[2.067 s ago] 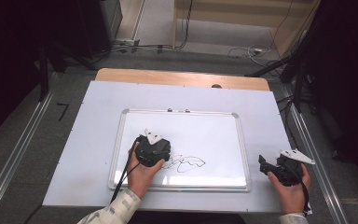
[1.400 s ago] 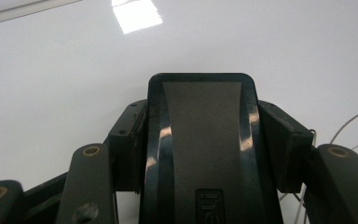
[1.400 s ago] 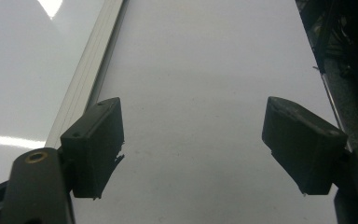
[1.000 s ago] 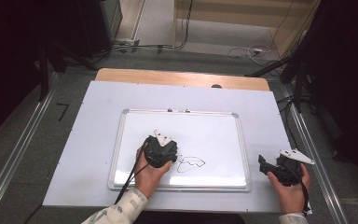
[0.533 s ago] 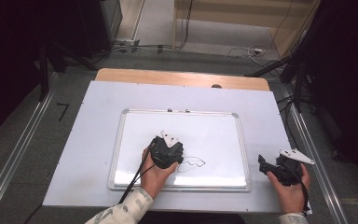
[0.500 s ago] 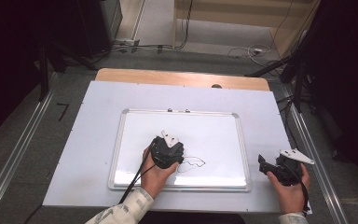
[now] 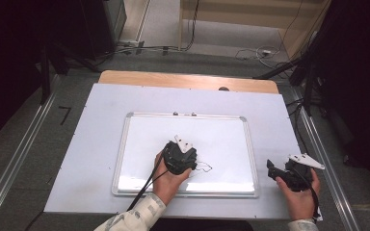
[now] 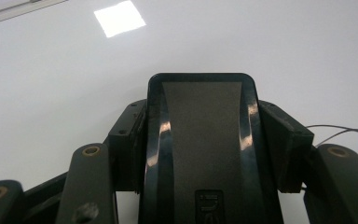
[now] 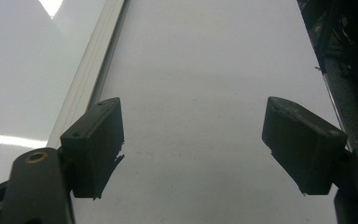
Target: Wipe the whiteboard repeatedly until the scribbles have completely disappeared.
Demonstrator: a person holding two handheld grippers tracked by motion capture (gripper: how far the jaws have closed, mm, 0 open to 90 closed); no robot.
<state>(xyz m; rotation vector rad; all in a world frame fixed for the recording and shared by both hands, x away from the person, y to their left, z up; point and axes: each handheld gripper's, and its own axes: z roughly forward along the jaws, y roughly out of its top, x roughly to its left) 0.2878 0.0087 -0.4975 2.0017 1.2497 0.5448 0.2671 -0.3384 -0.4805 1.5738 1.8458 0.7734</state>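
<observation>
A white dry-erase board (image 7: 139, 139) with a silver frame lies on the white tabletop. My left gripper (image 7: 180, 156) rests low on the board, shut on a black eraser (image 8: 205, 154) with a grey face, pressed flat between the jaws. A thin black scribble (image 7: 203, 168) shows just right of that gripper, and again as a scribble line (image 8: 340, 130) past the right jaw. My right gripper (image 7: 273, 169) sits on the table right of the board, open and holding nothing (image 9: 196, 144); the board's frame (image 9: 88, 74) runs beside its left jaw.
The white table cover (image 7: 96, 120) ends at a wooden strip (image 7: 188, 79) at the back. Metal rails (image 7: 318, 144) run along both sides. Cables (image 7: 250, 50) lie on the floor behind. A ceiling light glare (image 8: 119, 17) reflects off the board.
My left gripper has slid to the right across the board with the eraser, and much of the scribble's left part is gone. The right gripper has stayed put.
</observation>
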